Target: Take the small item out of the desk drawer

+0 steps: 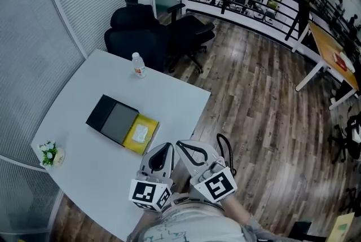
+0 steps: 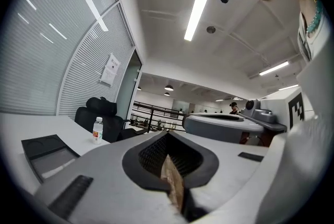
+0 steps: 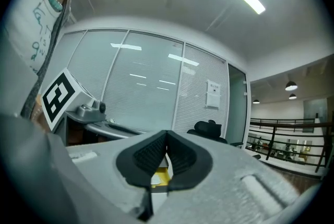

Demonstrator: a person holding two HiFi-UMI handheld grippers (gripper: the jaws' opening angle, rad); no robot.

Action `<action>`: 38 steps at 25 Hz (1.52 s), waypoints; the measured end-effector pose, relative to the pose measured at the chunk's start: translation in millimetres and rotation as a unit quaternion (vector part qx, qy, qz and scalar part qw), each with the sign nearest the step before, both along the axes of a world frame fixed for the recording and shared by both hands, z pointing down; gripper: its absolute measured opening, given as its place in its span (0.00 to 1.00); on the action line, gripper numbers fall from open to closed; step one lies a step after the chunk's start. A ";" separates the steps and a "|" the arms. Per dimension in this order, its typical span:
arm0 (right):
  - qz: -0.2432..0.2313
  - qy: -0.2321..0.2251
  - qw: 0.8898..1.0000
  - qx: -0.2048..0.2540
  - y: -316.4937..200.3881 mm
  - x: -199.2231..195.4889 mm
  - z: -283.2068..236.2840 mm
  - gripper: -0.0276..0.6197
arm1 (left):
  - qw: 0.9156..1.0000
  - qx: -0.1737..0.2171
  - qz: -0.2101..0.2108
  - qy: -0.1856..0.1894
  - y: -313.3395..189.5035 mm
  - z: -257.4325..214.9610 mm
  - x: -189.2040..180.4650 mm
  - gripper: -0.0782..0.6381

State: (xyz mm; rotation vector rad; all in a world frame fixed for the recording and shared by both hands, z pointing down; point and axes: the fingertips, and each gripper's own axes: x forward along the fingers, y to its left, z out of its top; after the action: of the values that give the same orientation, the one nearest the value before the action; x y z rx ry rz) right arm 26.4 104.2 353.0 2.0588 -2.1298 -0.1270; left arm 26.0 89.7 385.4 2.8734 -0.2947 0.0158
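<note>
Right gripper, jaws closed on nothing
The right gripper (image 3: 167, 137) has its dark ribbed pads pressed together; a yellow object (image 3: 159, 178) shows through the gap beneath them, a marker cube (image 3: 57, 95) sits at left, a black chair (image 3: 209, 128) beyond

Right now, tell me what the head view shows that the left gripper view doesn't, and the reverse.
Only the head view: the yellow drawer at the end of the black box, a small plant, the wood floor. Only the left gripper view: the ceiling light strip. Both: the white table, water bottle, black chairs and black box.
</note>
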 end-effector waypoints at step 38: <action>-0.313 -0.014 0.949 -0.026 -80.2 24.6 21.1 0.05 | 0.943 -0.010 -0.332 -0.027 -72.3 15.0 1.6 0.10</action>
State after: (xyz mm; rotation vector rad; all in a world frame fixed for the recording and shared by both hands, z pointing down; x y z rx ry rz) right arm 51.0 24.0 374.2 1.2889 -2.6889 -0.1199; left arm 27.6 17.4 400.4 2.6032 -1.2410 -0.0276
